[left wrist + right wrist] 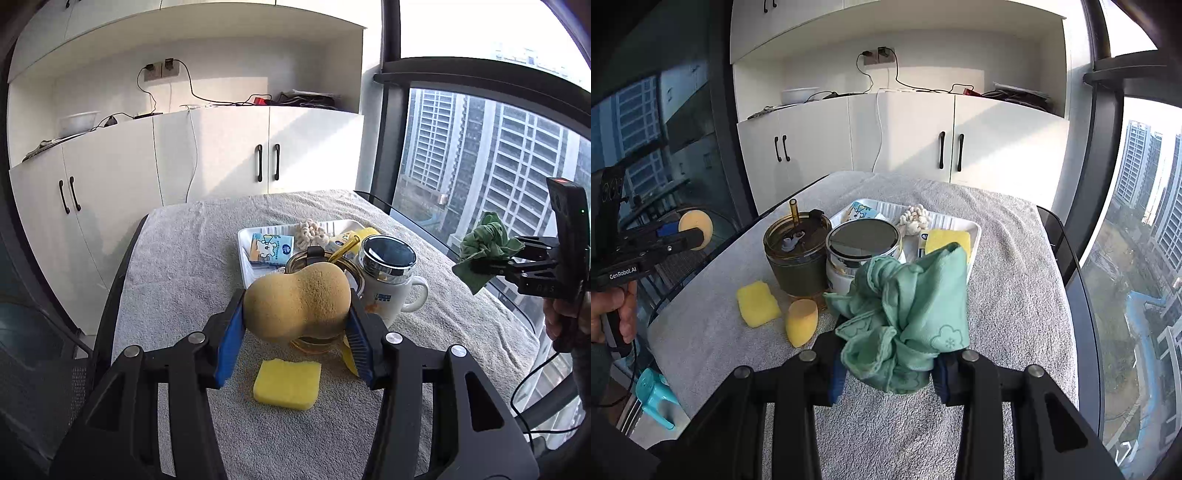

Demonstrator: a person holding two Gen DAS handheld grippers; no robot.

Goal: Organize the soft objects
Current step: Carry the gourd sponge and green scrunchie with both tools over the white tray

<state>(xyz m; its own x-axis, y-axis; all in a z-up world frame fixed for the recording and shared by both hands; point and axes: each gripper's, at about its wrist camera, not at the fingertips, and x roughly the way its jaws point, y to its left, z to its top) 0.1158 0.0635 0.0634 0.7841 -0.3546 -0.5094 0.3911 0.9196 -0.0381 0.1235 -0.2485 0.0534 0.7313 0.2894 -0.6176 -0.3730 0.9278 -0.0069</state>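
My left gripper (295,325) jaws clamp the tan sponge (297,302); right gripper (888,369) jaws clamp the green cloth (905,321). Beyond both, the tray (975,236) holds some softs. Two yellow sponges (757,302) remain on the worktop (1015,314), I judge roughly midway.

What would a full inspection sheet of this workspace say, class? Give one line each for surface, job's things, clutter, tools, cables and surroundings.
Surface: grey towel covering the table.
Job's things: peanut-shaped sponge and green cloth held in the air; yellow sponge and egg-shaped sponge on the towel; white tray holding another yellow sponge, a knotted rope toy and a tissue pack.
Clutter: amber tumbler with straw; lidded white mug.
Tools: left tool shut on the peanut-shaped sponge; right tool shut on the green cloth.
Cables: chargers in the wall sockets, leads trailing over the cabinet top.
Surroundings: white cabinets; window facing high-rise buildings.
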